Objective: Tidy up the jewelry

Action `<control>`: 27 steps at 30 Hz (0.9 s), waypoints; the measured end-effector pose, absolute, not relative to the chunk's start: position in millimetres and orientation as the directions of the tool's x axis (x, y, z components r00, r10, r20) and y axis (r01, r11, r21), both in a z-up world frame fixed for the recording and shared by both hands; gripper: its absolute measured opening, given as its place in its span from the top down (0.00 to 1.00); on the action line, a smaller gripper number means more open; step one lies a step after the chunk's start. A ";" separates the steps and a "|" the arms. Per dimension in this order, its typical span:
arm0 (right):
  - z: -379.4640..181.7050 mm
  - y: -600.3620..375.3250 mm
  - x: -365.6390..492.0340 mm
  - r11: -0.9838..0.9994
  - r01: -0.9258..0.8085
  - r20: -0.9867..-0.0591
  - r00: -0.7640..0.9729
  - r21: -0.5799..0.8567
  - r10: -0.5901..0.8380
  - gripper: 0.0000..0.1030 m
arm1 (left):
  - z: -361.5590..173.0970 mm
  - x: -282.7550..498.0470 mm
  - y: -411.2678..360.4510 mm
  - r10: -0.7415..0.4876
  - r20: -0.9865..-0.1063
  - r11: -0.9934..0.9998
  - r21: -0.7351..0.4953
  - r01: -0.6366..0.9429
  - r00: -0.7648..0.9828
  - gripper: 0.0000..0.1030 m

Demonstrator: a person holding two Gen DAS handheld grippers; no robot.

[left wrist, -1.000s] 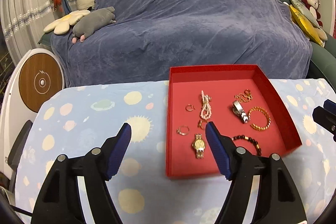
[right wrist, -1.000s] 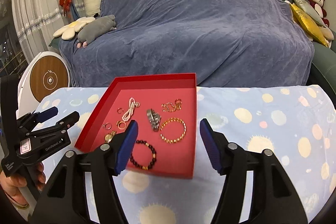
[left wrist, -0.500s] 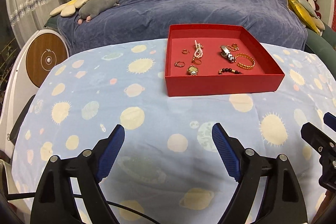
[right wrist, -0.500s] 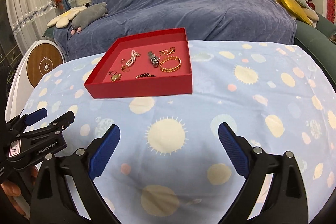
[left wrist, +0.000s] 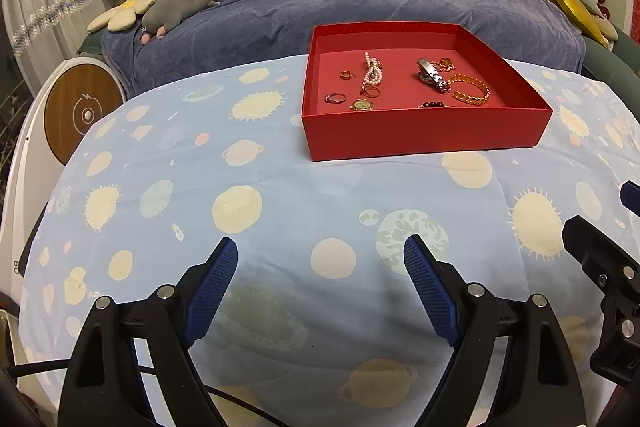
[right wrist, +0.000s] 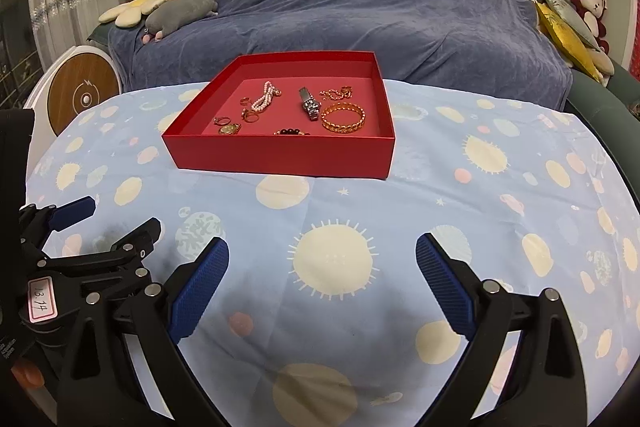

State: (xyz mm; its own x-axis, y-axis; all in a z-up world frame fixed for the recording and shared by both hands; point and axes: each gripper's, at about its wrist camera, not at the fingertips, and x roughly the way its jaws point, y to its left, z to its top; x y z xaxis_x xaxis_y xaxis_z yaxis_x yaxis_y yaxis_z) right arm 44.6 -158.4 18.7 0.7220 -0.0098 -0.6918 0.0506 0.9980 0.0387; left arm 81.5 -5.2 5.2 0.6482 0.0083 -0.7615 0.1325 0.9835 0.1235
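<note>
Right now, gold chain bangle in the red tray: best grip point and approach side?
Pinch the gold chain bangle across its band on the near right arc, coming from above. It lies flat and open on the red tray floor; the silver watch crowds its left, and the tray walls likely block a side approach.

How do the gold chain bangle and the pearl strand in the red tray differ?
The bangle is gold, the pearl strand pale pink. The bangle forms one open ring lying flat; the strand is bunched into a doubled line. The bangle lies toward the tray's right side, the strand toward its left. Both rest loose in the tray, untouched by either gripper.
</note>
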 end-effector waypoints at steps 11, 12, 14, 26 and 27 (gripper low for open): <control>13.4 -167.7 55.9 0.995 0.078 -0.713 0.701 0.064 -0.009 0.10 | 5.9 95.7 14.0 0.002 -0.767 0.993 0.078 0.090 0.642 0.20; 12.6 -167.6 56.5 0.995 0.079 -0.715 0.699 0.064 -0.009 0.10 | 5.0 95.8 13.6 0.000 -0.768 0.993 0.077 0.092 0.640 0.20; 11.5 -167.5 56.9 0.995 0.079 -0.716 0.698 0.060 -0.012 0.10 | 3.1 96.0 13.0 0.000 -0.772 0.993 0.076 0.093 0.636 0.20; 5.4 -166.2 58.8 0.995 0.083 -0.731 0.682 0.054 -0.017 0.09 | -6.0 90.7 -0.2 -0.021 -0.776 0.988 0.081 0.132 0.631 0.19; 5.1 -165.4 58.3 0.995 0.083 -0.731 0.683 0.052 -0.019 0.09 | -6.5 90.6 -0.7 -0.023 -0.777 0.988 0.077 0.131 0.629 0.18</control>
State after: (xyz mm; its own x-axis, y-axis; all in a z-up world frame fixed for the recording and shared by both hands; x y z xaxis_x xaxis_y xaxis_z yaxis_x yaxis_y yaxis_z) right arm 58.3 -165.4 5.1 0.6826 -0.0188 -0.7305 0.0825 0.9953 0.0515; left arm 90.6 -0.7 -6.5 0.6288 -0.0231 -0.7772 0.1310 0.9884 0.0766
